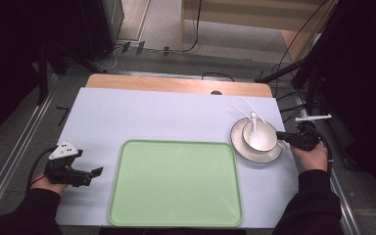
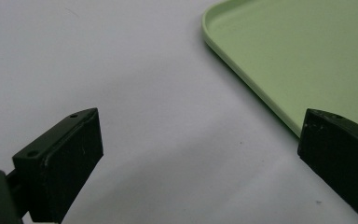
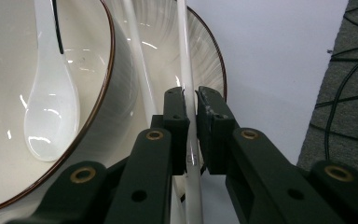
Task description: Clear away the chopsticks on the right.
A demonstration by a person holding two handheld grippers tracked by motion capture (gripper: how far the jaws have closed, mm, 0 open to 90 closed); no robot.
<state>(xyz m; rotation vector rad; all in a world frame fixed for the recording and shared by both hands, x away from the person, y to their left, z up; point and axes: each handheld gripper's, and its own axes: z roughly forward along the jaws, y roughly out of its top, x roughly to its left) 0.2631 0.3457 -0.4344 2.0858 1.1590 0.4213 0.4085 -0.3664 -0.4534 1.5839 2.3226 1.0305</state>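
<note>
Right gripper (image 3: 190, 105) is clamped on one white chopstick (image 3: 182, 56) lying on the plate (image 3: 214, 60); left gripper (image 2: 191, 158) waits wide open. Green tray (image 1: 176, 183) holds nothing yet, so I judge the work barely begun.

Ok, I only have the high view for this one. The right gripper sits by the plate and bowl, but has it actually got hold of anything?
Observer: Yes. In the right gripper view, the jaws of the right gripper are shut on one white chopstick, partway along its shaft.
Operator: And the other stick?
Observer: The second chopstick is free. It lies across the plate, between the gripped one and the bowl.
Operator: What about the left side?
Observer: In the left gripper view, the jaws of the left gripper stand wide open with nothing between them. They are over the white cover, with a corner of the green tray just ahead.
</note>
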